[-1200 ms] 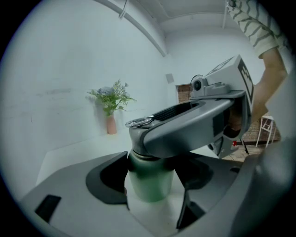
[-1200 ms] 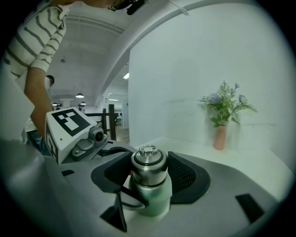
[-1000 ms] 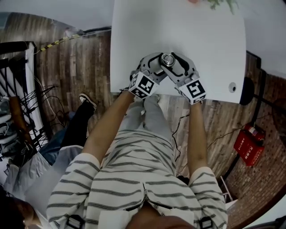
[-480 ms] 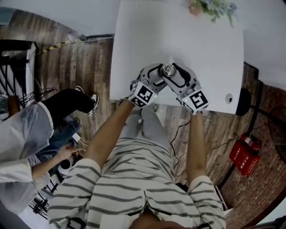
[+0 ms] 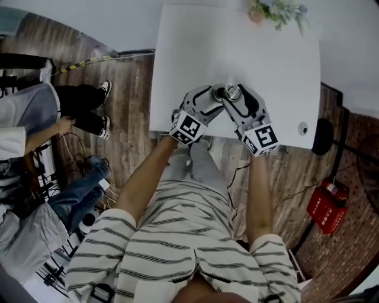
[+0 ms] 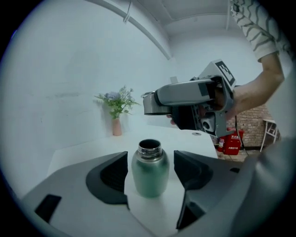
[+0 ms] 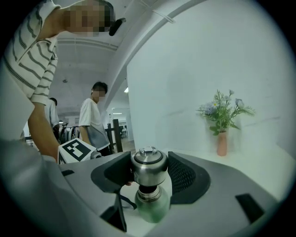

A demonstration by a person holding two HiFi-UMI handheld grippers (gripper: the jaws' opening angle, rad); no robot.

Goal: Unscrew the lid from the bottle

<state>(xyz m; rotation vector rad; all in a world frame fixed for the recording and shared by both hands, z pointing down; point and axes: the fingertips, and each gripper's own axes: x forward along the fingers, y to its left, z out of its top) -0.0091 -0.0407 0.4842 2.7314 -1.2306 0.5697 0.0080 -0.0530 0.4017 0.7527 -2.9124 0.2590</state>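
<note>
A green metal bottle stands upright on the white table with its mouth uncovered. My left gripper flanks it closely, with a thin strip of table showing on each side between pad and bottle. My right gripper is shut on the steel lid, which hangs just above and slightly off the neck of the bottle. In the head view the bottle's mouth and the lid sit side by side near the table's front edge, between the left gripper and the right gripper.
A small vase of flowers stands at the table's far right corner. A round hole is near the front right edge. People stand on the wooden floor at the left. A red box lies on the floor at the right.
The lid, which sat on top of the bottle, has come off and shifted right, baring the mouth. The people at the left have moved about.
</note>
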